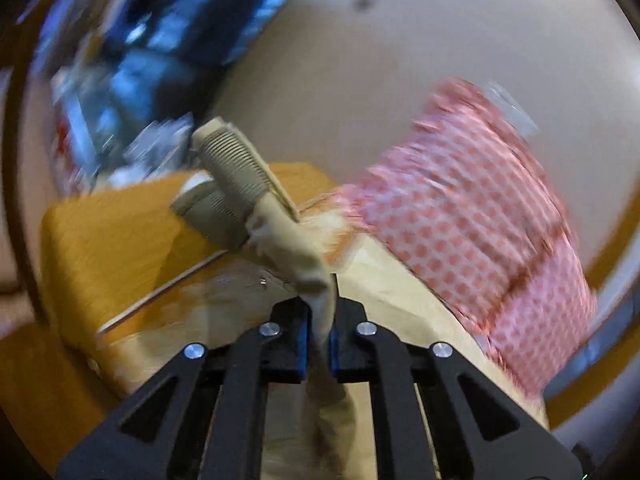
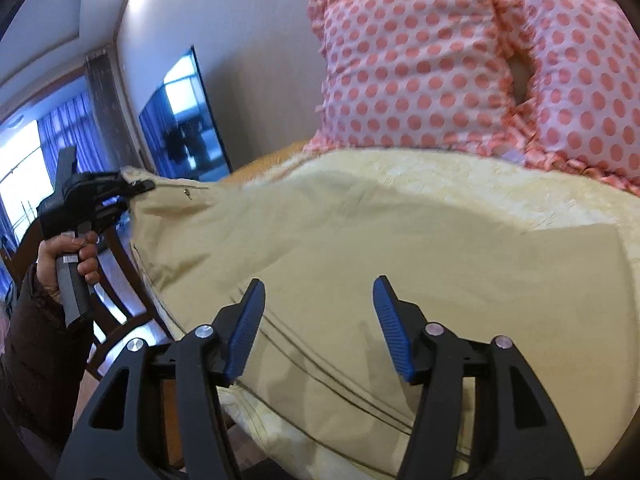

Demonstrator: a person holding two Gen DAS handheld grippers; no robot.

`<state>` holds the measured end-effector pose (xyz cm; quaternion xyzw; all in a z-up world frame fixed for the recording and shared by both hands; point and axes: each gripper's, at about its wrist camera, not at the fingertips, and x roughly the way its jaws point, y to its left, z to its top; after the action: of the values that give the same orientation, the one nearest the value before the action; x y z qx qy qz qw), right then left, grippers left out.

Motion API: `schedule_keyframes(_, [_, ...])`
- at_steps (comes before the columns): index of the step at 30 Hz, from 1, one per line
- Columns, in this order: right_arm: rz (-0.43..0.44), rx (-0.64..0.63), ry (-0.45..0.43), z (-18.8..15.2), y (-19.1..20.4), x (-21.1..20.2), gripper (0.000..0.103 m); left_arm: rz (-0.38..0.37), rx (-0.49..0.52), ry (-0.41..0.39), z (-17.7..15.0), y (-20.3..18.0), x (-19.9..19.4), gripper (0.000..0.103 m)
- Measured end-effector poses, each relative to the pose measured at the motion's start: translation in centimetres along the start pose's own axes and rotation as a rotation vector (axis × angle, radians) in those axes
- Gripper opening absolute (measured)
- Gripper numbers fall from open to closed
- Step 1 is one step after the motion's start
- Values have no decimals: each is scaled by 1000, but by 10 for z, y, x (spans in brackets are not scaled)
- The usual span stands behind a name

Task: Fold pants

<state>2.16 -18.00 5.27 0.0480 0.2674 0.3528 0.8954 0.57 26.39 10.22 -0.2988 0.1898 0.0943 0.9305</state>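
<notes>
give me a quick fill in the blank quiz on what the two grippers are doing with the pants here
1. The left gripper is shut on the beige ____.
2. The right gripper hovers over the pants with its jaws ____.
3. The pillows behind the pants are pink with ____.
4. The dark screen hangs on the ____.

Missing words: pants; open; polka dots; wall

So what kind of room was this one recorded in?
Most likely a bedroom at home. The beige pants lie on a bed with a cream quilted cover, two pink polka-dot pillows stand against the wall, and a large dark screen hangs on the wall beside curtained windows.
</notes>
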Motion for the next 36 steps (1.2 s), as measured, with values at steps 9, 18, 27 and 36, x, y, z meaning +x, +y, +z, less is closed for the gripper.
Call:
schedule_keyframes(9, [-275, 173, -168, -14, -72, -82, 59, -429, 508, 186, -98, -225, 8, 7])
schedule_keyframes(18, [-477, 367, -196, -40, -139, -131, 59, -511, 741, 511, -242, -269, 37, 7])
schedule_keyframes(27, [-418, 358, -249, -22, -137, -133, 64, -514, 833, 488, -269, -284, 14, 9])
schedule_keyframes(36, [-187, 238, -19, 5, -109, -69, 67, -554, 634, 389, -204, -228, -8, 66])
